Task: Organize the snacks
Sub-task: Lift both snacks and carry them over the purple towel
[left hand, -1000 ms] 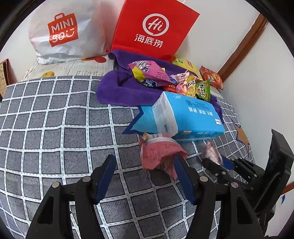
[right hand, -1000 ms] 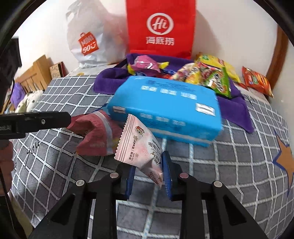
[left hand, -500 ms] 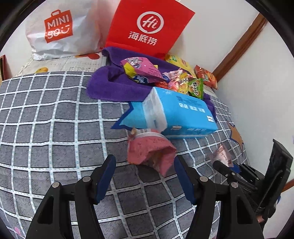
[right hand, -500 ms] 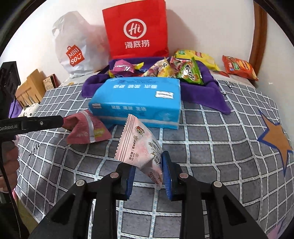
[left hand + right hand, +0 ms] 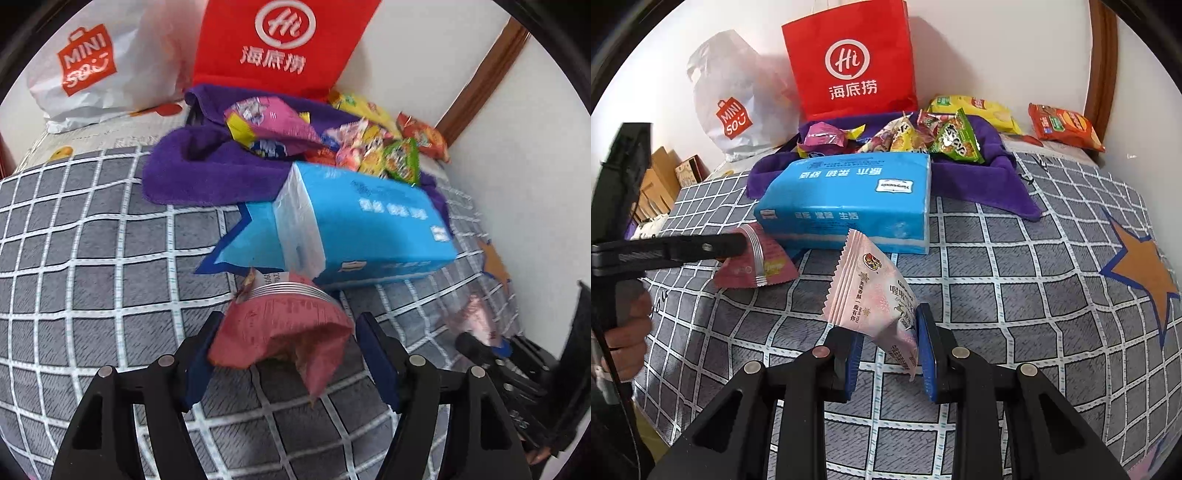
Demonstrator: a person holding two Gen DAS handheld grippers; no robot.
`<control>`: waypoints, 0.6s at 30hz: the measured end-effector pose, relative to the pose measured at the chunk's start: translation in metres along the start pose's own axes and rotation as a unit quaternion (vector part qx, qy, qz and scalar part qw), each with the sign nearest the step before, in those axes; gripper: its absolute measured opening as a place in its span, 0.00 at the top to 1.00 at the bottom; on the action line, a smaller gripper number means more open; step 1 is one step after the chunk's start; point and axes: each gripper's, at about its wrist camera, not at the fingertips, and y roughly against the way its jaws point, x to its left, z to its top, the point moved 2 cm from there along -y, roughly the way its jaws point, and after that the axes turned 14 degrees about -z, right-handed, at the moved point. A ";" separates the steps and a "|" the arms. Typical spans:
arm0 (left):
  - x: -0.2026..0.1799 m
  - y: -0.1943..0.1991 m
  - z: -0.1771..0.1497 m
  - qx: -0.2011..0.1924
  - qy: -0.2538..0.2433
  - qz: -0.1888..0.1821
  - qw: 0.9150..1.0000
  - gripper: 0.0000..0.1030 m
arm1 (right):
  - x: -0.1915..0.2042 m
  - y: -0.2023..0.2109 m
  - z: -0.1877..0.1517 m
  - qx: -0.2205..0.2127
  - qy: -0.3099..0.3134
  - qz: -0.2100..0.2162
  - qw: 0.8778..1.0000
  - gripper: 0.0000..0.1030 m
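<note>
Opening around the red packet [image 5: 284, 332] on the bedspread [image 5: 92, 277], the left gripper [image 5: 288, 354] needed centring before closing; the right gripper [image 5: 890, 354] clamped the pink packet [image 5: 875, 299].

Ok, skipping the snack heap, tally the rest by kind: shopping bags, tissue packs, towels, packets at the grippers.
Shopping bags: 2 (red paper bag, white plastic bag)
Blue tissue pack: 1
Purple towel: 1
Packets: 2 (dark pink packet between the opening jaws of the left gripper, pale pink packet clamped in the right gripper)
Total: 6
</note>
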 end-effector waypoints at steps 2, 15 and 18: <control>0.001 -0.011 0.000 0.013 0.001 0.013 1.000 0.32 | -0.001 -0.001 0.000 -0.002 -0.001 -0.003 1.000 0.73; -0.012 -0.002 -0.006 -0.002 -0.049 0.049 0.998 0.37 | -0.001 0.000 0.001 -0.002 -0.004 0.002 1.000 0.73; -0.014 0.011 -0.010 -0.010 -0.049 0.042 0.998 0.37 | 0.003 0.004 0.000 -0.004 0.000 0.003 1.000 0.73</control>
